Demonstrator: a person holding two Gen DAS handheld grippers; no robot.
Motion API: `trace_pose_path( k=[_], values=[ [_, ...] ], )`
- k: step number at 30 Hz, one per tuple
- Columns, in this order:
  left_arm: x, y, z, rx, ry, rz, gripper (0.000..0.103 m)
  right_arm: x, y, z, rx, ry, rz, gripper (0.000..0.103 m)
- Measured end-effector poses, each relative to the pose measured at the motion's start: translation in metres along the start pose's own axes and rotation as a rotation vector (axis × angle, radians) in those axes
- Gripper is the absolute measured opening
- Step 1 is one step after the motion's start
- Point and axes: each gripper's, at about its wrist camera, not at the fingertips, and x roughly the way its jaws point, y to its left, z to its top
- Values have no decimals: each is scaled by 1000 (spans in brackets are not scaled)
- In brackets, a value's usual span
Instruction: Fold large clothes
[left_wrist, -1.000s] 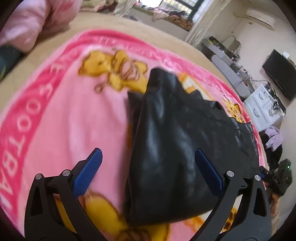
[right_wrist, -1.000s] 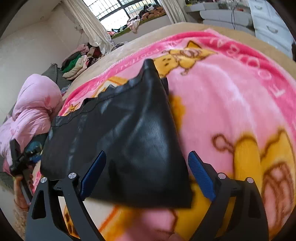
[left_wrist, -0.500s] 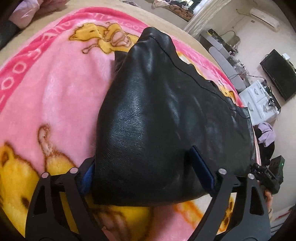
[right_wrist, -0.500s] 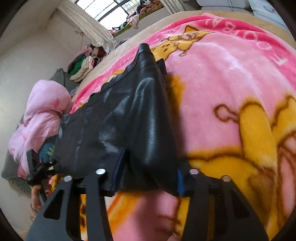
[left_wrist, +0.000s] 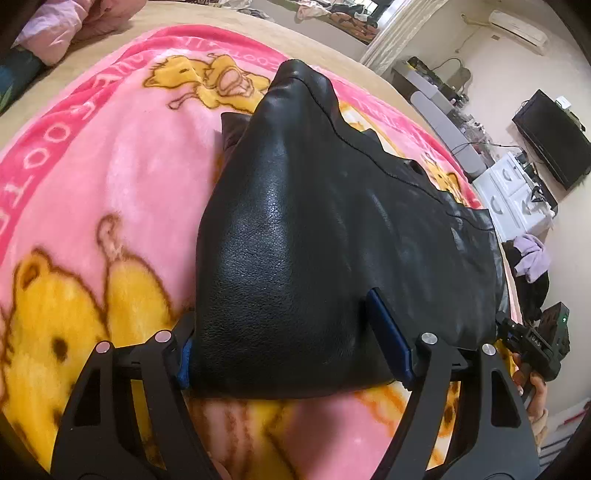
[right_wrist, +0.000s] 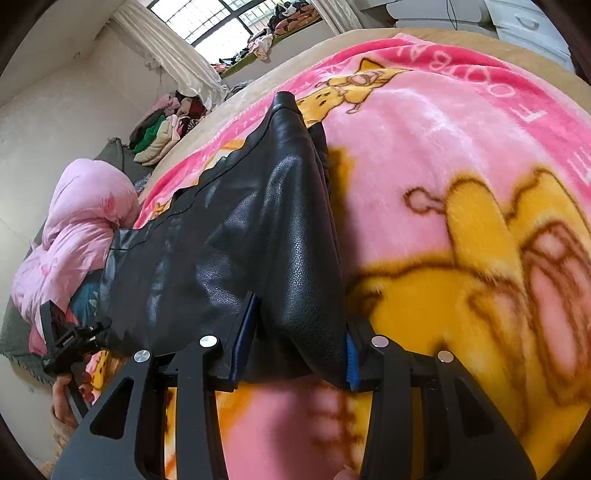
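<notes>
A black leather garment (left_wrist: 314, 236) lies on a pink cartoon blanket (left_wrist: 92, 192). My left gripper (left_wrist: 291, 354) straddles its near edge, blue pads on both sides of the raised leather, jaws still fairly wide. In the right wrist view the same garment (right_wrist: 236, 258) runs away from me. My right gripper (right_wrist: 295, 354) has its jaws drawn in on a fold of the near edge, pads pressing the leather. The right gripper shows at the far right of the left wrist view (left_wrist: 532, 343); the left gripper shows at the lower left of the right wrist view (right_wrist: 66, 339).
The pink blanket (right_wrist: 461, 184) covers a beige bed. A pink quilt (right_wrist: 74, 229) is bunched at one end. A clothes pile (right_wrist: 159, 133) lies by the window. A white drawer unit (left_wrist: 517, 199) and a TV (left_wrist: 554, 140) stand by the wall.
Both grippers moved forward onto the garment's near edge and closed inward. The right jaws narrowed onto a fold; the leather now stands raised between the fingers.
</notes>
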Motion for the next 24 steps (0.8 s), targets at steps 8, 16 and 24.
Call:
trace_pose_path(
  k=[8,16,24],
  values=[
    [0,3,0,-1,2,6,73,-11,2,-5,11,-32,-52,60],
    [-10,-4,-4,37,-6,42,84,-49,41,-13,-134,-181,-226,87],
    [-27,-12,0,100,-79,122,93,-38,101,-28,-318,-185,-208,87]
  ],
)
